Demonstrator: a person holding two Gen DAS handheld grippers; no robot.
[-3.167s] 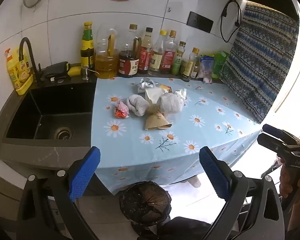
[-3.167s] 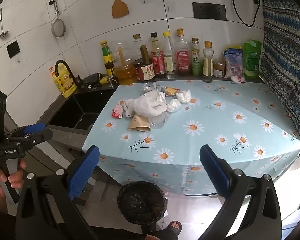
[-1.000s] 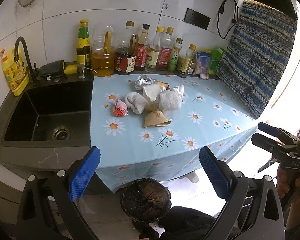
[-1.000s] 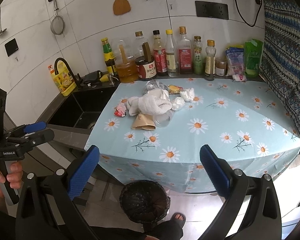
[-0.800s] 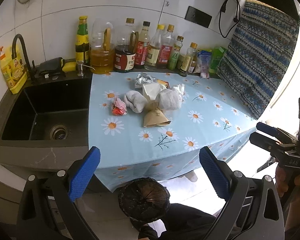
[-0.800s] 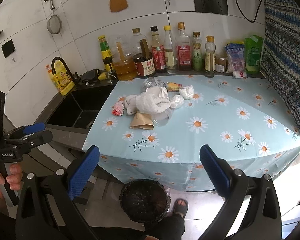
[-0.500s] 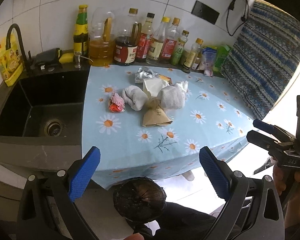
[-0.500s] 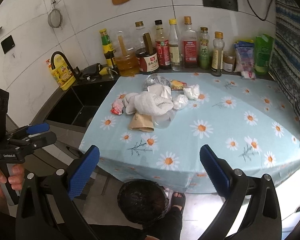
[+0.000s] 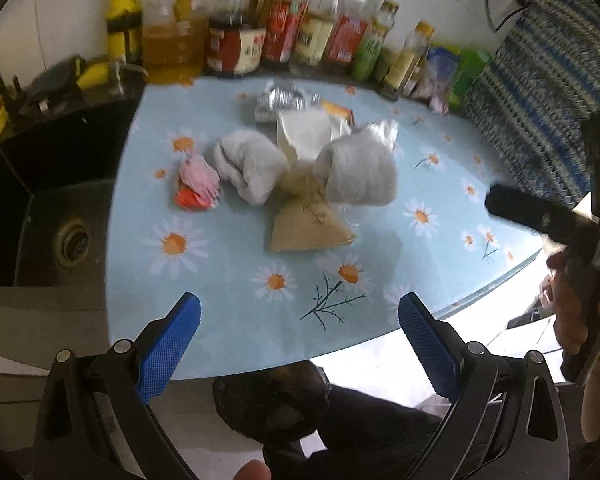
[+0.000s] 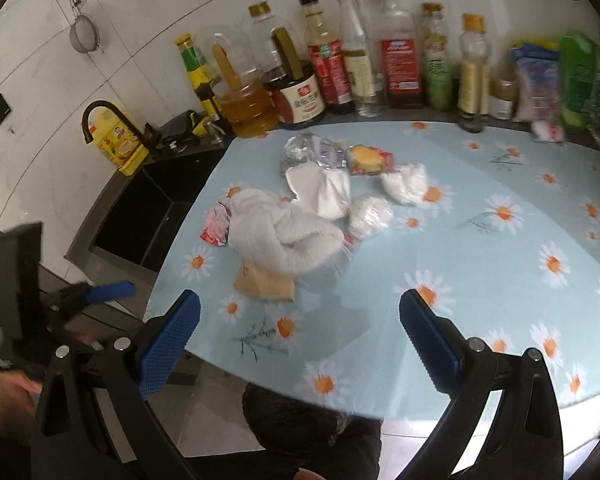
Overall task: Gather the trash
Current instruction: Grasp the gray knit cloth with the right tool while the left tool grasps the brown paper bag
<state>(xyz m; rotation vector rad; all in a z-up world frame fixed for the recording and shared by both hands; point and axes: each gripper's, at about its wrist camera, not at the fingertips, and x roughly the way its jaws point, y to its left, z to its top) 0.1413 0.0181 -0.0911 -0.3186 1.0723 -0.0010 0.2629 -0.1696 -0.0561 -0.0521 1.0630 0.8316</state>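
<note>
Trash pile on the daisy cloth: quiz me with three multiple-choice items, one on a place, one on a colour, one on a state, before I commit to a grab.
1. Where does the brown paper cone lie in the pile?
A. on the edge nearest the grippers
B. against the bottles
C. in the sink

2. What colour is the crumpled wrapper on the sink side of the pile?
A. green
B. pink and red
C. black

3. How do the left gripper and right gripper stand?
A. both open, holding nothing
B. both shut on trash
C. one shut on the cone

Key: 1 A, it is the piece nearest the fingertips; 2 B, both views show those colours; 3 A, the blue pads stand wide apart.
</note>
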